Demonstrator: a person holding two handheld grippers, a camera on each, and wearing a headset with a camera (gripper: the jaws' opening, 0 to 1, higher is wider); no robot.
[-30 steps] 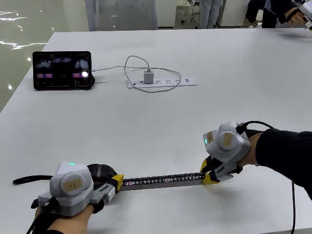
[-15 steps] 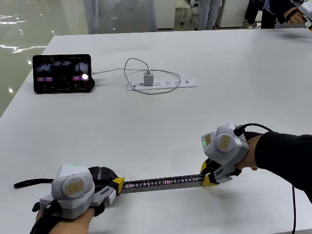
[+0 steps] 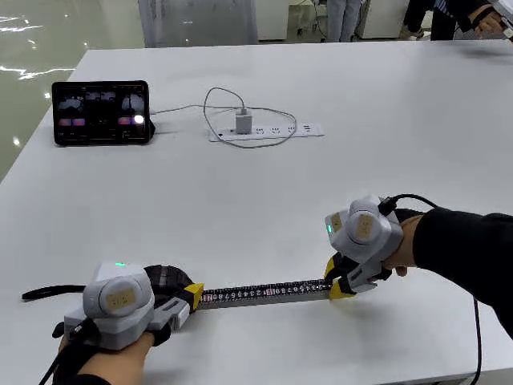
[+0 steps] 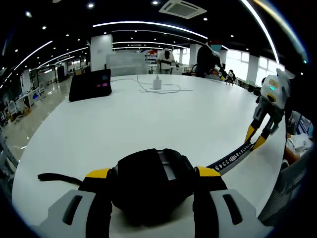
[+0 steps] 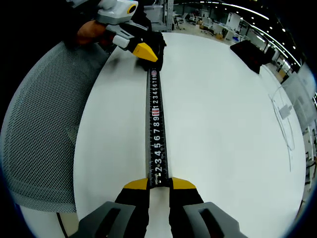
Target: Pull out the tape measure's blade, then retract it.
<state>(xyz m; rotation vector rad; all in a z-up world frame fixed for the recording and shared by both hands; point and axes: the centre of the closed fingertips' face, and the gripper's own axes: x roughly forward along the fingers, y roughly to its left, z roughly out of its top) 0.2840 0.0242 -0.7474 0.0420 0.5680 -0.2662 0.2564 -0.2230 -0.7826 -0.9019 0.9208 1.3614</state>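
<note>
- Two grippers share the work. The left gripper (image 4: 153, 173) has its yellow-tipped jaws closed against both flanks of the round black plastic tape measure case (image 3: 167, 282), which sits on the white table (image 3: 240, 184) near the front edge.
- The right gripper (image 5: 159, 184) has its jaws pinched almost together on the very end of the dark, numbered steel blade (image 5: 156, 119), just at the lowest numbers.
- The blade runs in a straight line from the case mouth to the right gripper, low along the table. I cannot tell whether it touches the surface.
- A thin black wrist strap (image 3: 48, 293) trails from the case across the table, away from the blade.
- The case looks rigid and compact, probably moderately heavy for its size. Its smooth, rounded shell could twist in the jaws, so the widest flanks seem the safest hold.
- The blade is likely thin, springy and slick, stiff only while it stays straight, and apt to buckle if it is bent sideways. The end hook seems the surest grip.
- The return spring probably tugs on the blade, so letting it back in under restraint should stop it whipping or slipping free.
</note>
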